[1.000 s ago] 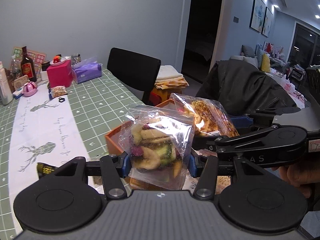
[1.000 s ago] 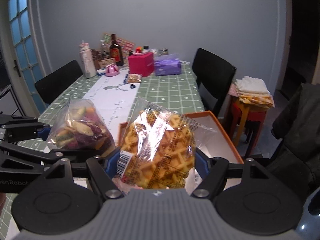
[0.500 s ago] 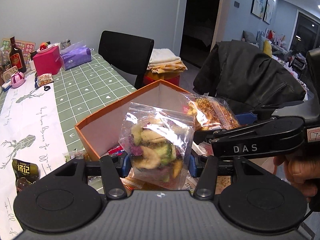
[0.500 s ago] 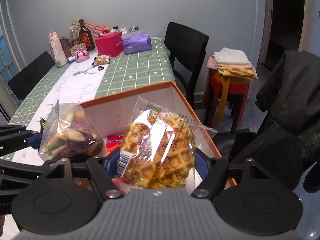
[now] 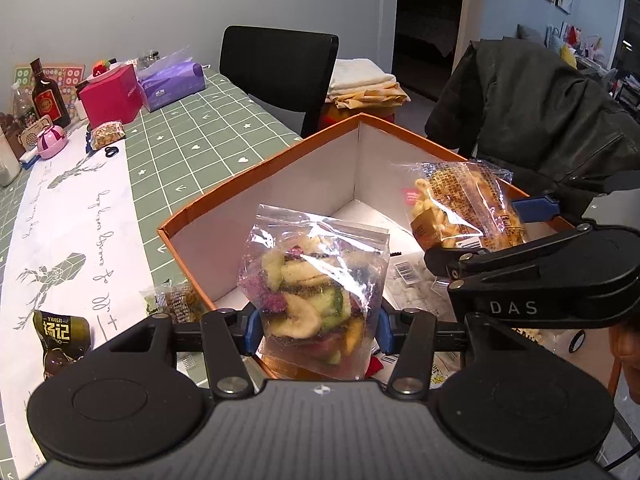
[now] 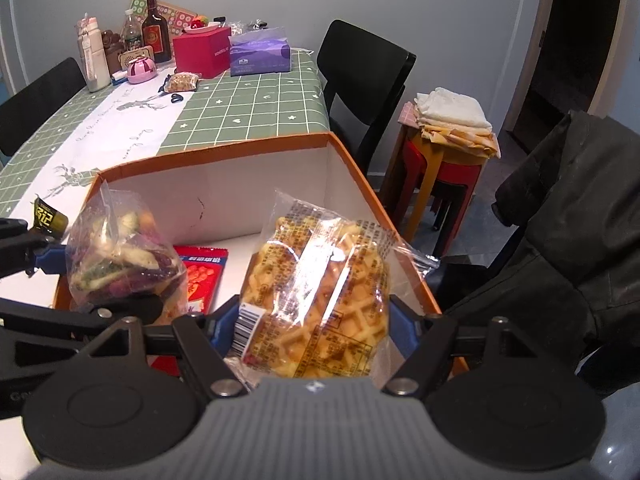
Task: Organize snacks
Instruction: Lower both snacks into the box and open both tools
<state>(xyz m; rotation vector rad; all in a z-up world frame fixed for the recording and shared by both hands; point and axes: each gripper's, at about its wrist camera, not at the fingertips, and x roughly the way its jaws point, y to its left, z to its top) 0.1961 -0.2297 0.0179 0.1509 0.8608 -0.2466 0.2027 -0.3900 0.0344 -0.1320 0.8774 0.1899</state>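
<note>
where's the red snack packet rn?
Right wrist view, lower left: the red snack packet lies on the floor of the orange box, just right of the dried fruit bag in the left gripper.

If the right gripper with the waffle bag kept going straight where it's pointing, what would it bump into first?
Probably the inside of the orange box. The right gripper, shut on the waffle bag, points down into it, so the bag would likely meet the white floor or the far wall first. Depth is hard to judge.

**Dim indoor light, fisheye warp**

Cool, dim room light from overhead. Strong white glare on the waffle bag (image 6: 316, 292) and the dried fruit bag (image 5: 316, 280). Doorway black. Heavy fisheye bending, dark vignette corners. Both views sharp, no motion blur; far clutter grainy.
</note>
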